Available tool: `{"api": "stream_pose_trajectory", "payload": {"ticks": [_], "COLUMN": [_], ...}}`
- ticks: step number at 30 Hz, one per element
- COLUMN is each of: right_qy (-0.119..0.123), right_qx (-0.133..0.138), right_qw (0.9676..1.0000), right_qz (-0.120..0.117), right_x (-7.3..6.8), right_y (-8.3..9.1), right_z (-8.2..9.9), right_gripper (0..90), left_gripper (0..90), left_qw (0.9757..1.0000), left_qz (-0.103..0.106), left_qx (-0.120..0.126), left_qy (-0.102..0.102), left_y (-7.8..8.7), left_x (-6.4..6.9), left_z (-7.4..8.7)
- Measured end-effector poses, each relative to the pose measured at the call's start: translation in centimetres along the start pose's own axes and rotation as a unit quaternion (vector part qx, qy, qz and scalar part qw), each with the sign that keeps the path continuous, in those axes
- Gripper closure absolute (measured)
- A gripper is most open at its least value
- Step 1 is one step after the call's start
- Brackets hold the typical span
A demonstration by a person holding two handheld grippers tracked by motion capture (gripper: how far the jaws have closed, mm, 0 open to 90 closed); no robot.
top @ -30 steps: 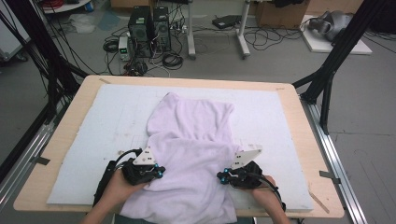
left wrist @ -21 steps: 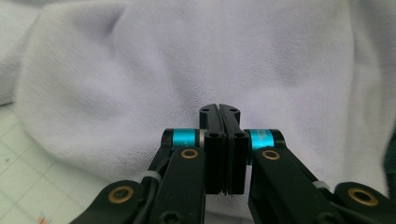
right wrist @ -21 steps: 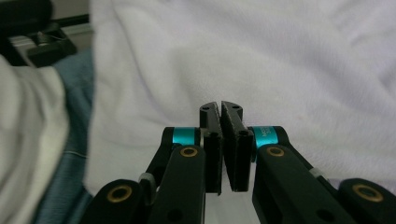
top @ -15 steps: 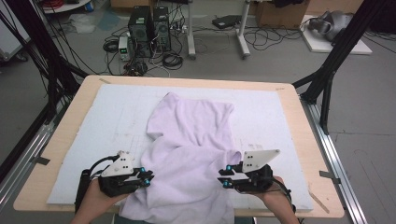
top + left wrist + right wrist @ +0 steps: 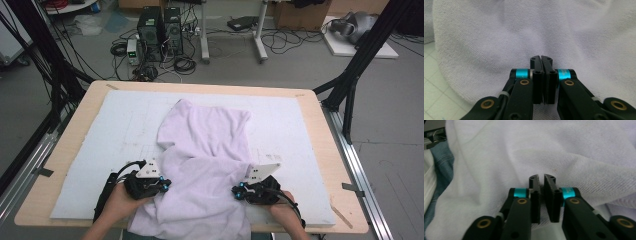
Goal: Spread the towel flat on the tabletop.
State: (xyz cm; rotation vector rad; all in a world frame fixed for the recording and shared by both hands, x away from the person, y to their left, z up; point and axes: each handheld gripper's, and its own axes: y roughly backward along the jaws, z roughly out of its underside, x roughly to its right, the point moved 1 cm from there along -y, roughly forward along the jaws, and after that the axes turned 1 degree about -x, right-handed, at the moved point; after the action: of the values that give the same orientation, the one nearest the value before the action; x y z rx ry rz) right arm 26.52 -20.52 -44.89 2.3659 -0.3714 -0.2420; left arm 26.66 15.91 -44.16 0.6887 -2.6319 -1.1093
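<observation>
Left gripper [image 5: 162,185] and right gripper [image 5: 236,191] – both held low, tips facing inward, jaws closed – one in each hand

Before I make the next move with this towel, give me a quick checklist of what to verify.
1. Left tool gripping the towel: jaws just closed, shut, no cloth seen between them: not ok.
2. Right tool gripping: jaws just closed, nearly touching, no cloth seen between: not ok.
3. Both tools at the towel's near part: ok.
4. Towel flat: rumpled, folded over itself: not ok.
5. Towel fully on the table: near part hangs over the front edge: not ok.
</observation>
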Motion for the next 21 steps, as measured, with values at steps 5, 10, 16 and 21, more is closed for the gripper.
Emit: {"api": "stream_pose_trajectory", "payload": {"ticks": [5, 10, 16, 21], "right_qy": [0.018, 0.032, 0.046, 0.023], "right_qx": [0.002, 0.013, 0.045, 0.005], "right_qw": [0.9998, 0.9993, 0.9979, 0.9996], "right_qz": [-0.003, -0.017, -0.006, 0.015], "right_x": [-1.3, -2.6, -3.1, -0.6], "right_y": [1.1, 3.2, 5.3, 2.7], "right_z": [-0.3, -0.6, -2.1, -1.7], "right_gripper": [86.5, 85.7, 68.5, 60.9], "left_gripper": [88.2, 88.2, 65.7, 57.0], "left_qw": [0.9997, 0.9984, 0.9973, 0.9987], "left_qz": [0.007, 0.016, 0.013, -0.019], "left_qx": [0.023, 0.054, 0.072, 0.045], "left_qy": [0.004, 0.001, 0.006, 0.014], "left_y": [1.8, 4.6, 5.5, 2.5], "left_x": [0.9, 2.2, 1.8, 0.0], "left_z": [0.5, 0.6, 0.3, 0.4]}}
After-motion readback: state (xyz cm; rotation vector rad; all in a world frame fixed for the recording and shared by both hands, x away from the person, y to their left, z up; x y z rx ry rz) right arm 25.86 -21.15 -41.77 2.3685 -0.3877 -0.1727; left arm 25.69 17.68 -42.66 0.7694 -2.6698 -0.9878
